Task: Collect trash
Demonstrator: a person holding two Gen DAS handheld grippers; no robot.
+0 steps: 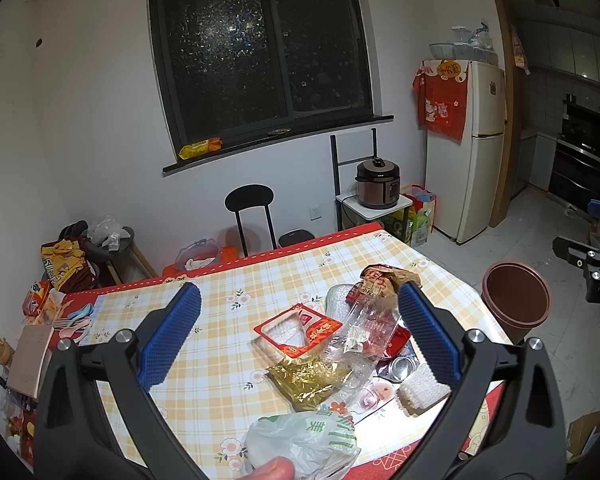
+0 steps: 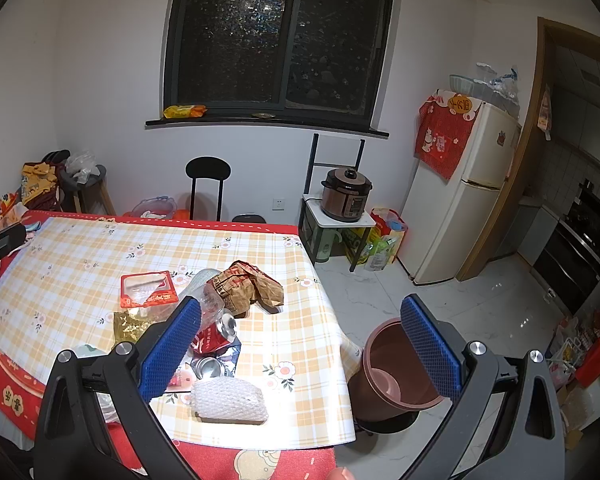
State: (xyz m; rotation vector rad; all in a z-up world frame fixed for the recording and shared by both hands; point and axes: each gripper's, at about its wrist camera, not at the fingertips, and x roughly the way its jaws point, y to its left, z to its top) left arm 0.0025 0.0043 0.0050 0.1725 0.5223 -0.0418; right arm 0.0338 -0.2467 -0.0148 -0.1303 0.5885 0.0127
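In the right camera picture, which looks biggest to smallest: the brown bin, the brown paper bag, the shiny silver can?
1. Brown bin
2. Brown paper bag
3. Silver can

The bin sits nearer, so it looks bigger.

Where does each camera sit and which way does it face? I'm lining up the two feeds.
Left wrist: on the left tongs, above the table's near left, looking across the trash toward the window; its own open blue pads and a fingertip show, with the right tongs at the far right.
Right wrist: on the right tongs, over the table's near right corner, looking at the bubble wrap and brown bin; open pads show.
Shared: paper bag, bin, window, fridge.
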